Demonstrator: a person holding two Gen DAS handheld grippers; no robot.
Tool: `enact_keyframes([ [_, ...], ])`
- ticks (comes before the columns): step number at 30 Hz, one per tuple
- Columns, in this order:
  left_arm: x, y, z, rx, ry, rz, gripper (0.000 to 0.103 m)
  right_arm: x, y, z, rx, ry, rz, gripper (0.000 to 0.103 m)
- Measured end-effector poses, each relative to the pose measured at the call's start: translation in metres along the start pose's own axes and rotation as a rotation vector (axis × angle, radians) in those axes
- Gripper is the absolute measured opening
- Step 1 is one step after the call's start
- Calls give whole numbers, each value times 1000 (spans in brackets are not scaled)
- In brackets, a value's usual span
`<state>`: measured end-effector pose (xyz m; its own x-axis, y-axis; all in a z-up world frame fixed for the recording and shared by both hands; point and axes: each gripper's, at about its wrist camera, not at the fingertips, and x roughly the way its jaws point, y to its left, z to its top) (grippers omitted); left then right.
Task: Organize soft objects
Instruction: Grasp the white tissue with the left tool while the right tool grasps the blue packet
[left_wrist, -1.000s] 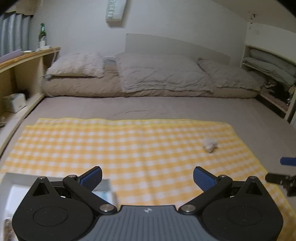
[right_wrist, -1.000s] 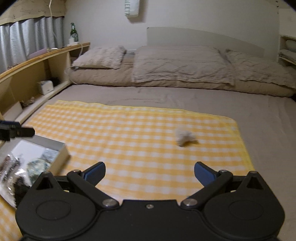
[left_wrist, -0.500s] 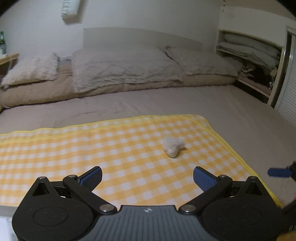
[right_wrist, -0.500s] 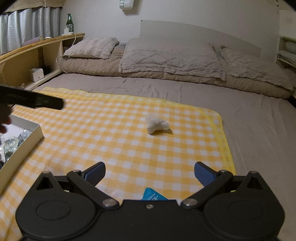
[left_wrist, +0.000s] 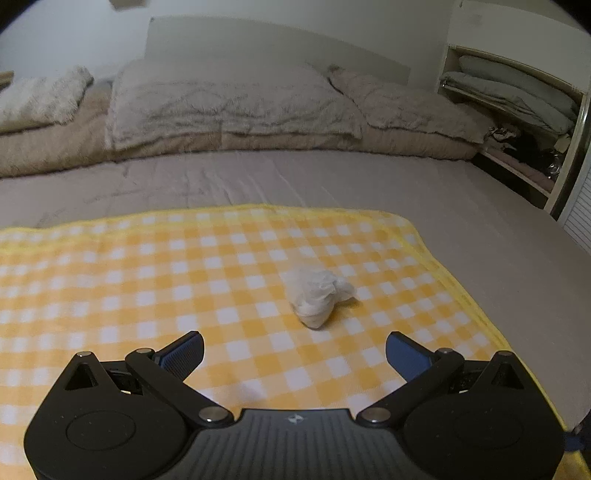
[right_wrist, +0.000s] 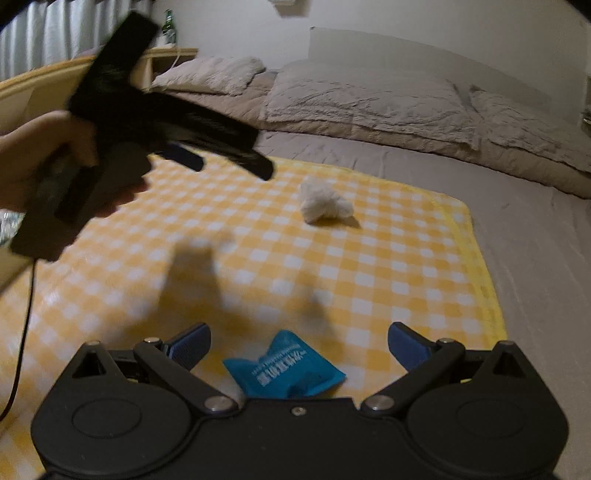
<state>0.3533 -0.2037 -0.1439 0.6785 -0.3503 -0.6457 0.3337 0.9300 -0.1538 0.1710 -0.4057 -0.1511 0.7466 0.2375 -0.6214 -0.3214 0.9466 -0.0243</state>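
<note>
Crumpled white tissue ball (left_wrist: 318, 297) lies on the yellow and white checked blanket (left_wrist: 147, 280), which is spread over the grey-brown bed (left_wrist: 332, 184). In your left wrist view the ball is just ahead of the left tool (left_wrist: 294, 350), a little to the right of its centre line, and not touching it. Your right wrist view shows things the left view does not: a flat blue soft packet with white print (right_wrist: 286, 371) on the blanket, low between the fingers of the right tool (right_wrist: 299, 345), and your left hand (right_wrist: 44, 162) holding the left tool above the blanket, blurred. Only the left view shows the shelf with folded grey bedding (left_wrist: 517, 92). Both of your tools stand wide apart at the jaws and hold nothing; neither touches the ball or the packet.
</note>
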Motion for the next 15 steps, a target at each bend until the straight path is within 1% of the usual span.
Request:
enact_keyframes([
  [3,21,-4,2,-3,6,-3,103,12,-9,-9,-1,24,52,103],
  [7,46,-7,5,-23,8,-32,103,22,-14,-19,-2,25,80,103],
  [11,63,-11,10,-22,-7,-31,103,27,-14,-26,-17,29,118,103],
  [14,75,-13,15,1,-17,-40,101,30,-10,-30,-60,41,131,102],
  [15,79,-13,17,10,-20,-45,98,30,-11,-30,-63,39,138,100],
])
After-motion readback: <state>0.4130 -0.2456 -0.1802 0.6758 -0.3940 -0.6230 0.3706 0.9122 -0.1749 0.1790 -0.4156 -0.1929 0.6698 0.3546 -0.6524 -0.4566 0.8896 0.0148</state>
